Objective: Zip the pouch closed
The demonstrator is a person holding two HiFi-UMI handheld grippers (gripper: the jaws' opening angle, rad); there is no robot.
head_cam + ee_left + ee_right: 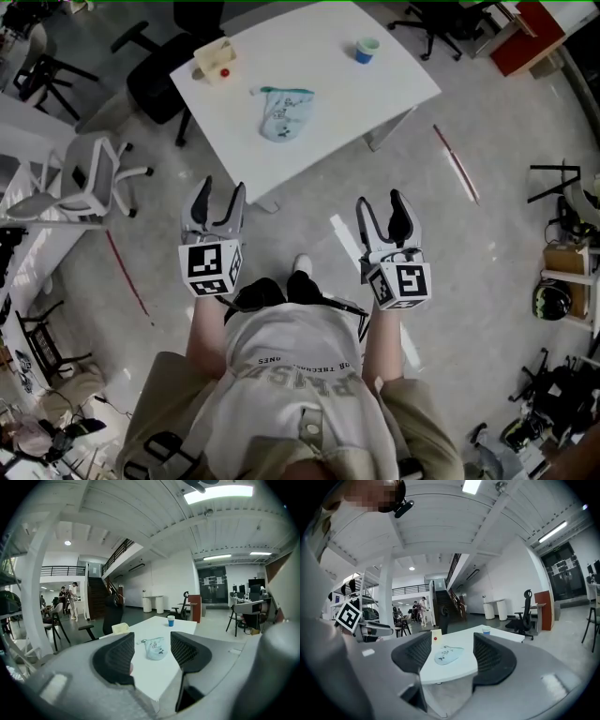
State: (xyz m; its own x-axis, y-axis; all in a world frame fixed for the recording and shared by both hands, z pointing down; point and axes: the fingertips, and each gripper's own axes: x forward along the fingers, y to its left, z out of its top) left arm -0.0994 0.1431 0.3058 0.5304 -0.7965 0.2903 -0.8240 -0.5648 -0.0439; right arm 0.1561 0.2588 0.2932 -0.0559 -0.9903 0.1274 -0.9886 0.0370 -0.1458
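Left gripper (pixel 220 190) and right gripper (pixel 380 201) hover near the body, jaws wide, nothing between them; pouch (pixel 284 112) lies far off on the white table (pixel 384 84); I'd step in, pin 1 end, draw the tab straight.

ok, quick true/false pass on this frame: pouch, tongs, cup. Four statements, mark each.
1. The pouch lies on the white table. True.
2. The left tongs grip the pouch. False: they are open and empty, over the floor short of the table.
3. The right tongs are open and hold nothing. True.
4. The blue cup touches the pouch. False: it stands well apart from it, near a different table edge.
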